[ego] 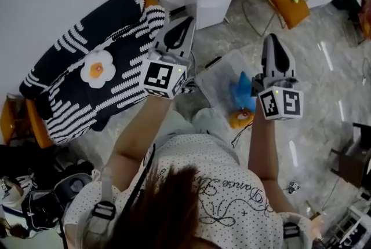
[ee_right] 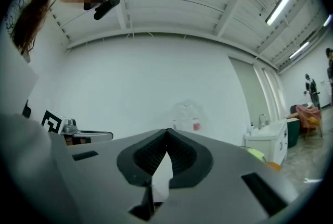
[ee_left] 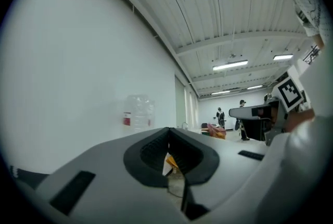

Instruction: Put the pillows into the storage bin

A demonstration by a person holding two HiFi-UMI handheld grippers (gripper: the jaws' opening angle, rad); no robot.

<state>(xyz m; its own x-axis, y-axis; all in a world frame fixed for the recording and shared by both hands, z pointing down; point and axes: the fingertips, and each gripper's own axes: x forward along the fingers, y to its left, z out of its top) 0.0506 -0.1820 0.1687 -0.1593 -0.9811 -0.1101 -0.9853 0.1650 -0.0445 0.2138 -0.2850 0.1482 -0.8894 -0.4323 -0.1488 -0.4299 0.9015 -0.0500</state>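
Head view: L gripper (ego: pixel 186 22), R gripper (ego: pixel 272 39) shut; 1 striped pillow (ego: pixel 87 77).

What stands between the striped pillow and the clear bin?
Nothing visible. The striped pillow lies just left of the clear bin; only the shut left tool hovers over the gap.

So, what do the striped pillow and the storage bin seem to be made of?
Striped pillow: probably soft knitted fabric, matte; raised stripes and slumped folds suggest it. Storage bin: likely clear plastic, slightly glossy; one sees through its wall.
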